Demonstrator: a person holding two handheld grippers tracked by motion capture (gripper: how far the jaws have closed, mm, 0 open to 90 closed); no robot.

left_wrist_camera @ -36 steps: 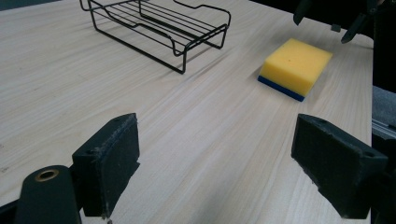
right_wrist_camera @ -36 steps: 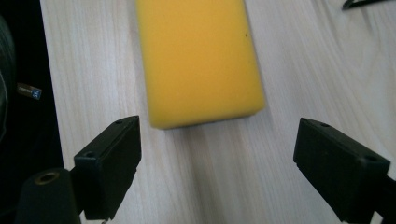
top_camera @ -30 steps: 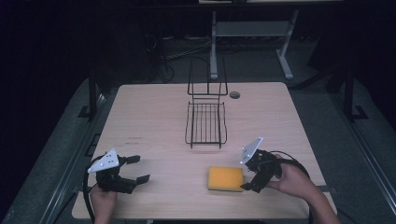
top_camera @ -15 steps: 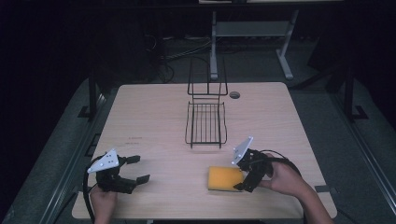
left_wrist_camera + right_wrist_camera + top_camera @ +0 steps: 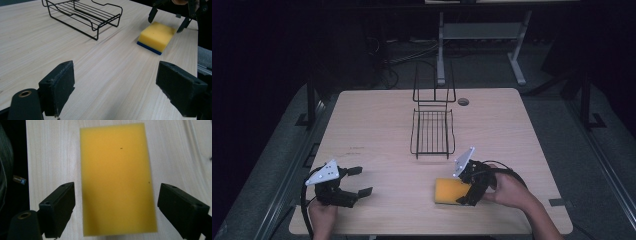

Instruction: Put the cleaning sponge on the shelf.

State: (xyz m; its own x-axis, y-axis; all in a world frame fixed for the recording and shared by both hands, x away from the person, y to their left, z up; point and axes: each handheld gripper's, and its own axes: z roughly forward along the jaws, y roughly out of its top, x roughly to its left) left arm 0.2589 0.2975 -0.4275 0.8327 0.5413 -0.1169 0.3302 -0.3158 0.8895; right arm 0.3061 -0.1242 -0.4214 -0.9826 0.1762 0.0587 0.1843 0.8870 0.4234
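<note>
Left hand-held gripper (image 5: 354, 181): jaws spread, empty, low over worktop (image 5: 377, 130) front-left. Black wire rack (image 5: 432, 131): centre of worktop. Yellow sponge (image 5: 451, 190) with blue underside: flat on worktop, front-right. Right hand-held gripper (image 5: 471, 186): jaws spread, straddling sponge, contact not discernible.

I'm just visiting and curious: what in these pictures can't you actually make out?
- Sponge underside: the right gripper view looks down on its yellow top, which hides the blue layer seen from the left gripper view.
- Sponge's near end, high view: covered by the right gripper.
- Wire rack: far end cut by the left gripper view's top edge.
- Room beyond the table, high view: too dark.
</note>
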